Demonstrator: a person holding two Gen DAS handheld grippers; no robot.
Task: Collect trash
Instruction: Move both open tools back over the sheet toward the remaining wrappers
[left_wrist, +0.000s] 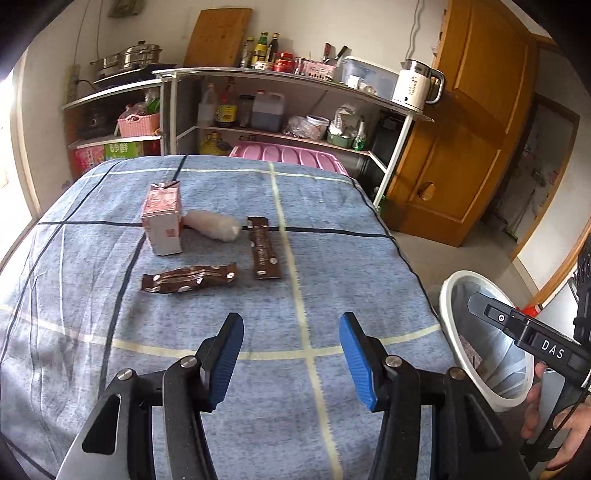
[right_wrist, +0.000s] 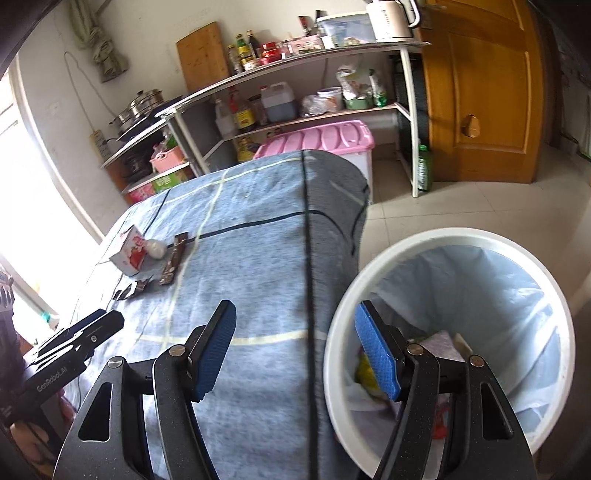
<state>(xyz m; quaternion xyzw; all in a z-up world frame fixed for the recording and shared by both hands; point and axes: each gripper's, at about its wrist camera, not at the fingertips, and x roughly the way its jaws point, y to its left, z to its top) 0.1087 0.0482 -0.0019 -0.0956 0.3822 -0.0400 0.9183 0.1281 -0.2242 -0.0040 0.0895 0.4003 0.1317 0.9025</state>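
While we hold both grippers over the blue checked cloth (left_wrist: 332, 229), nothing is between their blue pads. Our left gripper (left_wrist: 291, 354) has its jaws partly open and empty. Our right gripper (right_wrist: 295, 350) has its jaws wide open and empty, with one pad above the rim of the bin (right_wrist: 546, 288).

We take the carton (left_wrist: 162, 221) as landmark. It stands upright on the cloth. A white wad (left_wrist: 216, 227) touches its right side. One brown wrapper (left_wrist: 264, 247) lies right of the wad, another wrapper (left_wrist: 188, 278) lies in front of the carton. The bin stands on the floor, well apart to the right, lined with a bag and holding some trash.
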